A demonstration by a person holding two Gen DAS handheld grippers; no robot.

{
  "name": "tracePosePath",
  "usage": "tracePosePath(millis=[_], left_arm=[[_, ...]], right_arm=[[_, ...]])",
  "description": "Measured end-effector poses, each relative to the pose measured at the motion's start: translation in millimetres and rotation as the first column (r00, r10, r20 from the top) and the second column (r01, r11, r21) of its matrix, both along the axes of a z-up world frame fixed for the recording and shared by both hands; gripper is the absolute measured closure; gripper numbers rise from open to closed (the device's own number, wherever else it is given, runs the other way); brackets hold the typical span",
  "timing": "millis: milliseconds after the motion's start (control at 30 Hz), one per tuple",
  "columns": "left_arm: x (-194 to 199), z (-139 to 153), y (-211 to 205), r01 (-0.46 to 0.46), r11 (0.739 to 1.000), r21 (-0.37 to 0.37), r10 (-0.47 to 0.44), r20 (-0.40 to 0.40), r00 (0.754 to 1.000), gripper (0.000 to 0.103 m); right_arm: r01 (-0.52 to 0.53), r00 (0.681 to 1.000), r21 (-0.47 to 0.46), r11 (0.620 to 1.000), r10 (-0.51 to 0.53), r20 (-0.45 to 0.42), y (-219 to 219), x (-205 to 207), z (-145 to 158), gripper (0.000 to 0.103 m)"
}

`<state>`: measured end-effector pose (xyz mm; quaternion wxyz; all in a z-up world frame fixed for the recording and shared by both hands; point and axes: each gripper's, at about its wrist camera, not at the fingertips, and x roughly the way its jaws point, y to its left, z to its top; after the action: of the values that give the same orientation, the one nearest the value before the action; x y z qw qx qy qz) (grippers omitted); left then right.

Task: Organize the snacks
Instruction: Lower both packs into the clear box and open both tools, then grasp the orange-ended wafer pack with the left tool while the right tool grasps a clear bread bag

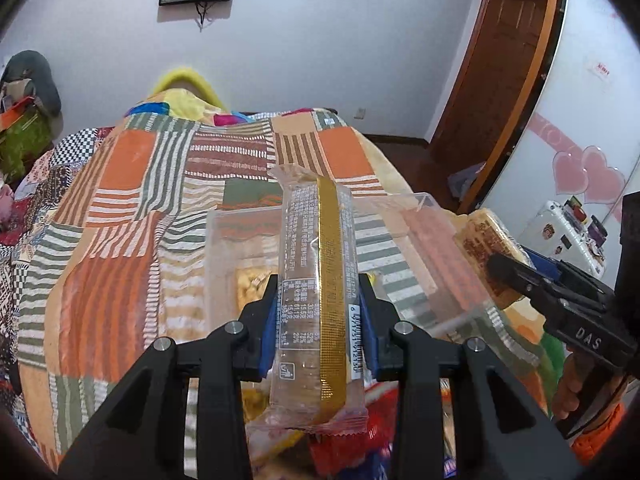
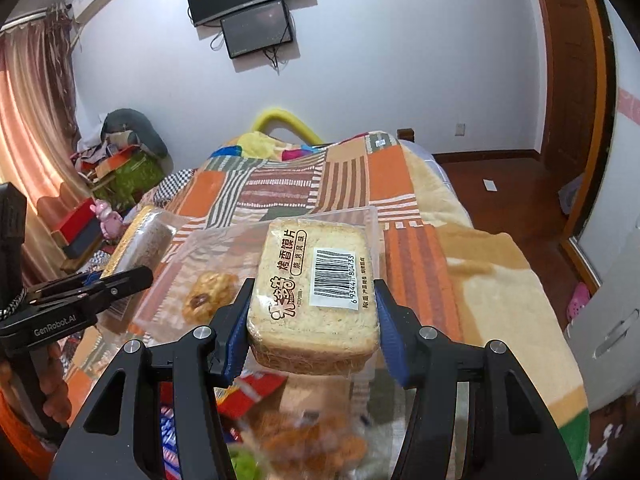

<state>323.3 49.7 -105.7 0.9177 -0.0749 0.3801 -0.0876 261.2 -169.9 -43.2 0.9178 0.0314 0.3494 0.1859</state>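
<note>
My left gripper [image 1: 318, 312] is shut on a long clear snack bar [image 1: 316, 280] with a gold strip, held upright above a clear plastic box [image 1: 224, 240] on the bed. My right gripper [image 2: 312, 316] is shut on a wrapped pack of toasted bread slices [image 2: 316, 296] with a barcode label, held above the same clear box [image 2: 200, 256]. A cookie [image 2: 208, 296] lies in the box. The right gripper [image 1: 516, 272] with its pack shows at right in the left wrist view. The left gripper [image 2: 116, 280] with its bar shows at left in the right wrist view.
A patchwork quilt [image 1: 120, 208] covers the bed. Loose snack packets [image 2: 256, 396] in red, blue and orange lie below the grippers near the front edge. A wooden door [image 2: 568, 80] and floor lie to the right. Boxes and clutter [image 2: 120, 168] stand left of the bed.
</note>
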Motion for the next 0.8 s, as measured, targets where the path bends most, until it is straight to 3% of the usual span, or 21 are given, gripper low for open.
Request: tracePosePath(millis=[233,500,633,800], left_arm=[[42.8,-26.0,-7.2,0.025,1.0,0.018,-0.024,-0.077,0.997,0.068],[54.9,-44.5,-14.6,0.043,0.997,0.062,-0.036,-0.113,0.993,0.068],[51.4,-38.4,-8.7,0.027,0.999,0.039,-0.023,-0.096,0.995,0.068],[31.5,-19.7,-7.6,0.036,0.995,0.089,-0.032,-0.047,0.998,0.068]], right_arm=[[-0.044,0.998,-0.047,0.998,0.042,-0.046,13.3,21.5,-11.1,0.051],[-0.079,0.993,-0.099,0.992,0.069,-0.099,19.9,29.1,-26.2,0.051],[-0.101,0.988,-0.102,0.99,0.088,-0.124,20.5,29.1,-29.8,0.051],[-0.102,0.992,-0.09,0.991,0.094,-0.09,14.9,19.8,-15.6,0.05]])
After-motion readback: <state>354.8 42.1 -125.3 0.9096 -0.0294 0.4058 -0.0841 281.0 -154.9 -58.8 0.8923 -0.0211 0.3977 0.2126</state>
